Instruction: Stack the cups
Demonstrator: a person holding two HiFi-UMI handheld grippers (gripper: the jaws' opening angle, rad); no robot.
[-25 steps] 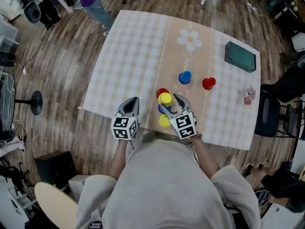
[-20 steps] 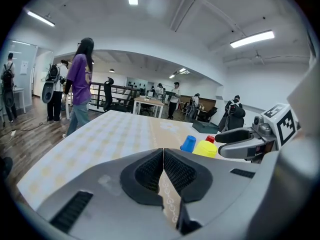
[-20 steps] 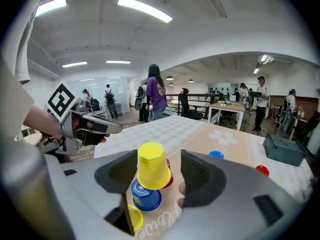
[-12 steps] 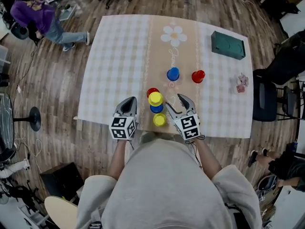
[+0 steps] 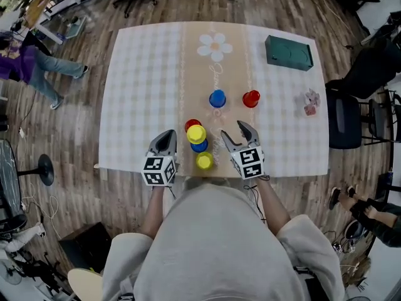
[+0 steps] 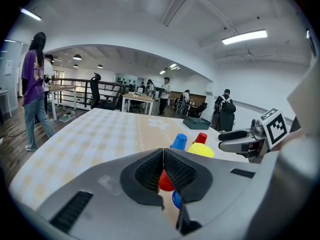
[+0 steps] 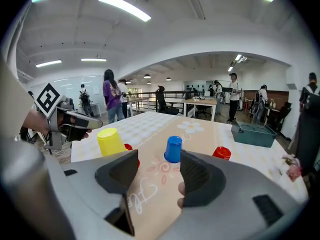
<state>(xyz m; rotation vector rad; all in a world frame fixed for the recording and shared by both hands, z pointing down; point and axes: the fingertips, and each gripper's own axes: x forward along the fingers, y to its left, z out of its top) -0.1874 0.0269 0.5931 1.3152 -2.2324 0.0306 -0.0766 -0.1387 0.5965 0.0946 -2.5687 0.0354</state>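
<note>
Left gripper (image 5: 165,137), jaws closed on nothing, sits just left of the cup stack (image 5: 197,135), apparently yellow over blue. A loose yellow cup (image 5: 204,161) stands just nearer than the stack. Right gripper (image 5: 235,132), jaws wide and empty, hovers just right of it. The cups look light, stiff, perhaps slippery; grip the side wall.

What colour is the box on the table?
Dark green; the box shows best in the head view.
</note>
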